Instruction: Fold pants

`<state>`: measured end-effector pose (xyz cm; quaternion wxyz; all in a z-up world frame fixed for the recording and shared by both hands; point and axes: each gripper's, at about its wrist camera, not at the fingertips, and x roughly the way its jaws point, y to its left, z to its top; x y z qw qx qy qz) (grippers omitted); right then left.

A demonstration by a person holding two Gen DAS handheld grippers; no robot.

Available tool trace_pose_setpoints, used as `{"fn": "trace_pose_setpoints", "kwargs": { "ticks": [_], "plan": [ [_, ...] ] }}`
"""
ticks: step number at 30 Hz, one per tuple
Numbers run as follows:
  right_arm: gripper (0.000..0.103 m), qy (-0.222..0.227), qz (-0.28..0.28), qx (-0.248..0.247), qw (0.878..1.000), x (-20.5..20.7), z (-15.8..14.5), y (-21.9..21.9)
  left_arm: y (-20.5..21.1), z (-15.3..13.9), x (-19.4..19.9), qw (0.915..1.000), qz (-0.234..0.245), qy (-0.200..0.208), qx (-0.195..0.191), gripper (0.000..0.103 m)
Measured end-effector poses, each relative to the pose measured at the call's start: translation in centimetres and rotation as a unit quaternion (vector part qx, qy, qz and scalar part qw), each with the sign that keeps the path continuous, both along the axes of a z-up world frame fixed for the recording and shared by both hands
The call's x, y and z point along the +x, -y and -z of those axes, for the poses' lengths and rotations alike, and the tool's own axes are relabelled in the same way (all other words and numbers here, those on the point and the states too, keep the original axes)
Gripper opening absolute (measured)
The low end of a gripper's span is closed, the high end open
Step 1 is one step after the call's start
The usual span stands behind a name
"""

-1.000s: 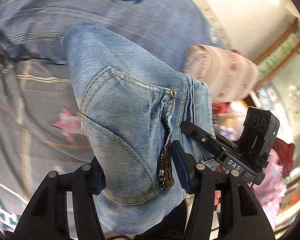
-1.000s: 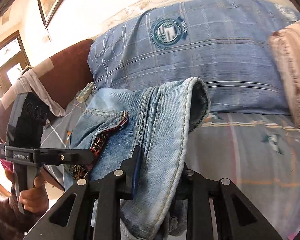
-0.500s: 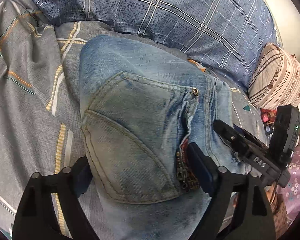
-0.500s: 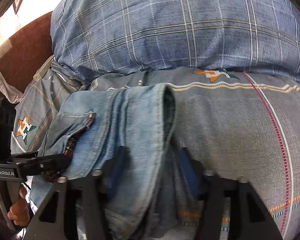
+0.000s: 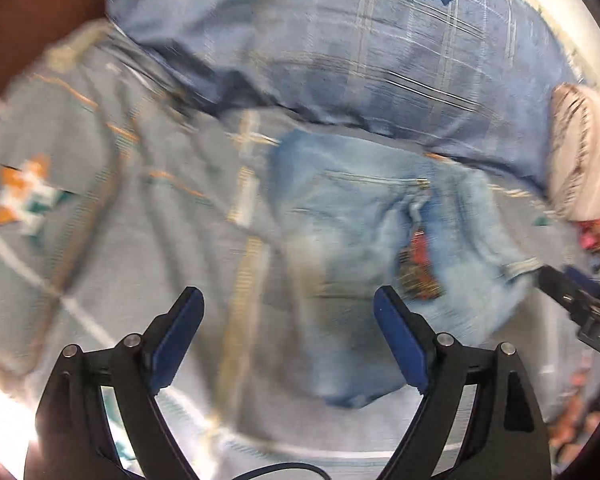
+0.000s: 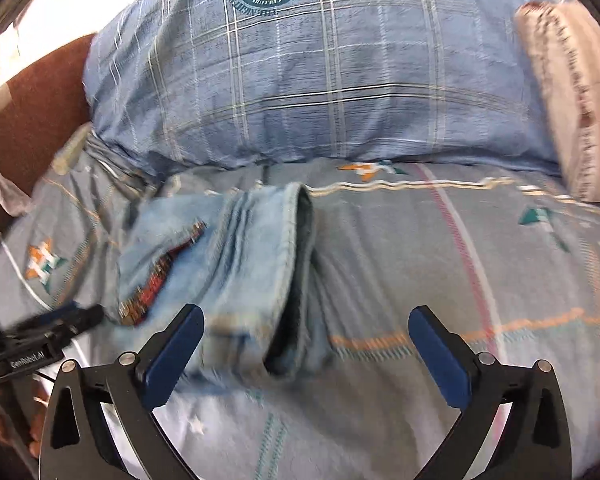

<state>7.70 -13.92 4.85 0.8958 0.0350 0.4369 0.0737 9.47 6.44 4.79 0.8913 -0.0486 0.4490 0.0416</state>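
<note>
The folded light-blue jeans lie in a bundle on the grey patterned bedsheet, front pocket and red-lined zipper fly facing up. My left gripper stands open just short of them, its blue pads touching nothing. In the right wrist view the jeans show their rolled waistband edge on the right. My right gripper has its jaws opening wide; the near end of the jeans lies between them, and neither pad presses on it. Each gripper shows at the edge of the other's view: right gripper, left gripper.
A big blue plaid pillow with a round emblem lies behind the jeans. A striped pinkish cushion is at the right. A brown headboard stands at the left. A person's hand holds the left gripper.
Both grippers were shut on the jeans held in the air. The jeans came down onto the bed, both jaws spread and let go, and the grippers have drawn back a little.
</note>
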Motion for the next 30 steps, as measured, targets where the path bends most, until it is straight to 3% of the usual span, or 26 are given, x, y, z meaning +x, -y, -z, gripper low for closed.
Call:
{"fn": "trace_pose_setpoints", "kwargs": {
  "ticks": [3, 13, 18, 30],
  "plan": [
    [0.103, -0.003, 0.010, -0.041, 0.999, -2.2, -0.1, -0.7, -0.2, 0.3, -1.7, 0.9993, -0.015, 0.018, 0.028, 0.088],
    [0.103, 0.032, 0.017, -0.141, 0.989, -8.5, -0.4, -2.5, 0.2, 1.3, -5.3, 0.9976, -0.014, 0.037, 0.057, 0.088],
    [0.103, 0.045, 0.012, -0.147, 0.988, -10.1, -0.8, -2.5, 1.9, 0.7, -6.2, 0.9959, 0.021, 0.035, 0.081, 0.088],
    [0.103, 0.040, 0.026, -0.130, 0.990, -11.3, -0.1, -0.5, 3.4, 0.4, -6.6, 0.9960, 0.065, 0.022, 0.057, 0.088]
  ]
}}
